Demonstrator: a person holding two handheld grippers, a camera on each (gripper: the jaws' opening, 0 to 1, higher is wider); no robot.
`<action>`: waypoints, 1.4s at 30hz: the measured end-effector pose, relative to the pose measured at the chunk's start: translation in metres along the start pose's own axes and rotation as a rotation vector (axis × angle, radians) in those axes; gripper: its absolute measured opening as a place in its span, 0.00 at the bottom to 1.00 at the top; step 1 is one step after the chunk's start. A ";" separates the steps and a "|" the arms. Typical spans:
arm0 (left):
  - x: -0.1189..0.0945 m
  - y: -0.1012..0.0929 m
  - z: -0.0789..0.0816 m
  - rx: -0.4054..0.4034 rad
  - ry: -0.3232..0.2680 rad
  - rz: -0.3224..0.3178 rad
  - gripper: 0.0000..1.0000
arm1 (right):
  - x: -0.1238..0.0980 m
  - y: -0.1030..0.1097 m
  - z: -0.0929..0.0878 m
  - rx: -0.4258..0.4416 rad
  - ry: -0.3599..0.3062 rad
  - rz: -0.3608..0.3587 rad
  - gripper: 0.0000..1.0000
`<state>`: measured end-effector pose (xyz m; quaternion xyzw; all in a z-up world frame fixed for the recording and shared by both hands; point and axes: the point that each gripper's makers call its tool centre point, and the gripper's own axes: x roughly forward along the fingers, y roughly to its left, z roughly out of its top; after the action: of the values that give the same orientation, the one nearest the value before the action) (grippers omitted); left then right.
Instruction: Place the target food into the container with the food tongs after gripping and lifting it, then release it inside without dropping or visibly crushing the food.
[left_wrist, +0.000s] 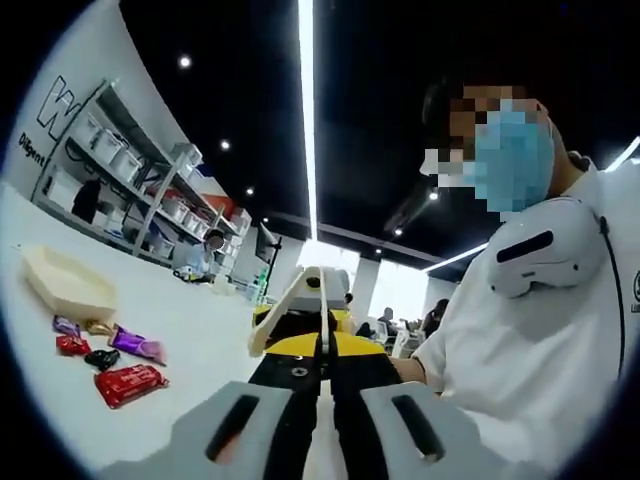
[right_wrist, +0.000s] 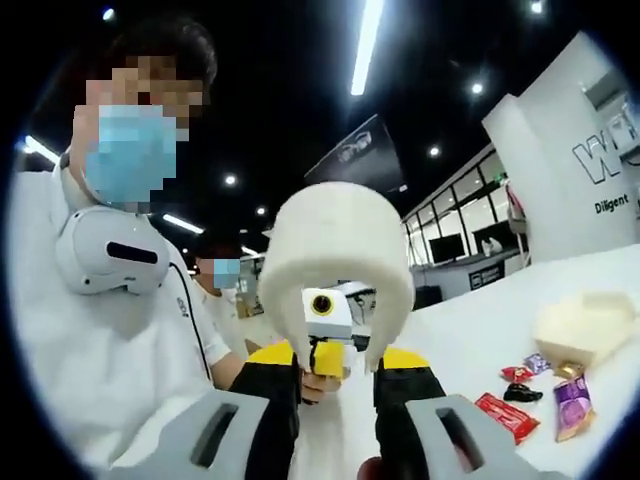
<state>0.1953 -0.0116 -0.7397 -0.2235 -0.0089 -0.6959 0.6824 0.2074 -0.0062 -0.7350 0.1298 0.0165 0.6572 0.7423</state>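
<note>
Right hand-held gripper (right_wrist: 336, 372): nearest to the lens in the right gripper view. Its jaws stand apart, and the two arms of the food tongs (right_wrist: 340, 245) go down between them. It seems to be grasping the tongs by the arms, with the rounded end pointing away.
Left hand-held gripper (left_wrist: 320, 352): clenched, with the jaws almost together. I cannot tell if the thin pale strip between them is pinched.
Food tongs, other side: in the left gripper view the tongs (left_wrist: 292, 300) are just beyond the jaw tips, so the two grippers face each other.
Container: a shallow cream tray (left_wrist: 68, 282) on the white surface (left_wrist: 200, 310), well apart from both grippers.
Food: wrapped snacks lie in a loose group just beside the tray, on the side nearer to the grippers. They are a red packet (left_wrist: 130, 383), a purple one (left_wrist: 136, 343), a small black one (left_wrist: 101, 358) and some smaller ones. None is in the tray.
Step in hand: I judge that the tongs are being made ready. No food is gripped yet.
Next move calls for: turning the open tips of the tongs down toward one snack, closing gently on the wrapper, and then lifting it over the tray rim.
Unclear: the task does not say which snack is the target.
</note>
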 end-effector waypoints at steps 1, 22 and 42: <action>0.001 -0.001 0.000 0.004 -0.010 -0.001 0.01 | 0.000 0.000 0.002 0.011 -0.021 0.001 0.24; 0.007 -0.006 0.003 -0.027 -0.071 -0.029 0.01 | 0.001 0.009 0.004 0.070 -0.054 0.045 0.22; -0.018 0.010 0.005 0.027 -0.006 0.073 0.00 | -0.008 -0.008 0.003 -0.046 0.004 -0.047 0.22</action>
<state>0.2056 0.0059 -0.7442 -0.2166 -0.0120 -0.6698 0.7101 0.2151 -0.0150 -0.7350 0.1107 0.0058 0.6401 0.7602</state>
